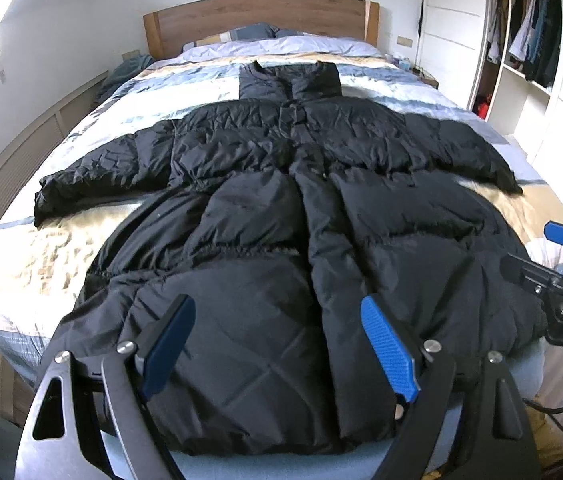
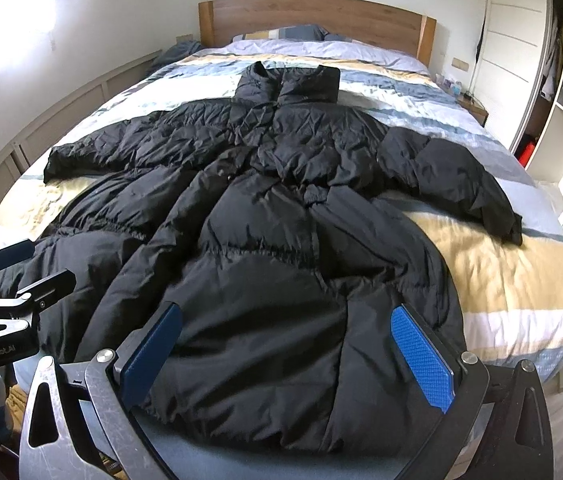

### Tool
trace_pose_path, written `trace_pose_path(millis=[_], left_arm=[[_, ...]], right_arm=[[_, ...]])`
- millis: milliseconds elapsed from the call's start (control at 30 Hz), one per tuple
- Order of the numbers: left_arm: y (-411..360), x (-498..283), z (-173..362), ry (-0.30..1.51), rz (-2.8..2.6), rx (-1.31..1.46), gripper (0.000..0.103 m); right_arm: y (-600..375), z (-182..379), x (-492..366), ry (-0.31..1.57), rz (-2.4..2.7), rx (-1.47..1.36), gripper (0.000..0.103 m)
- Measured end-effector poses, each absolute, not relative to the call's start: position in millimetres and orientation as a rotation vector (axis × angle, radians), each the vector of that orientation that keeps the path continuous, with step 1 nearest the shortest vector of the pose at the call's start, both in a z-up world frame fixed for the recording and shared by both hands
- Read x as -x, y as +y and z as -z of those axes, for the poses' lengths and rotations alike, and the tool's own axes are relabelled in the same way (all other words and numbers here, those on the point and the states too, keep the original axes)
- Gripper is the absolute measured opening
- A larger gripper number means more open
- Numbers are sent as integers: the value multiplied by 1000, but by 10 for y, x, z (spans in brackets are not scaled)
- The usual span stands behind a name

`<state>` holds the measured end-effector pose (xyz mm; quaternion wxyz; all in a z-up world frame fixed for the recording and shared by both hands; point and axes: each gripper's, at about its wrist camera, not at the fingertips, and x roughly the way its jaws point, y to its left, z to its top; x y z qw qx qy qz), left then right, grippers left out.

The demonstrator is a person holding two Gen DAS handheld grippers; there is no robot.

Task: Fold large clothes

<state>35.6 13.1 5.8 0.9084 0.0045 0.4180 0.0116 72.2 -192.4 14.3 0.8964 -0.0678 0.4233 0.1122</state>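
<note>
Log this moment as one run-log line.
stage: pre-fold | black puffer coat flat on bed, sleeves spread | left gripper open above hem | right gripper open above hem | nothing held

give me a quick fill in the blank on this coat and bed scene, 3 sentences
1. The black puffer coat lies spread flat on the ____.
2. Both sleeves are stretched ____ from the coat's body, not folded in.
3. The left gripper and the right gripper hover at the hem with jaws ____.

Missing words: bed; outward; open
</note>
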Motion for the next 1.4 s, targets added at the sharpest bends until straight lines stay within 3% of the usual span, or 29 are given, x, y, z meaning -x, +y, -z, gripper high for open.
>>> trace_pose_path(millis=[833,1167,1400], left_arm=[[1049,-1565,-698,734,-215,11,85],[1291,-2054,-841,735,-272,-11,85],[1478,-2359,-717,779,-304,33,85]], right_arm=[[-1768,-772,-1964,741,-244,243,103],[-1909,-733,-2836,737,-177,156,103],[-2398,-260,-3481,838,-86,-14,103]])
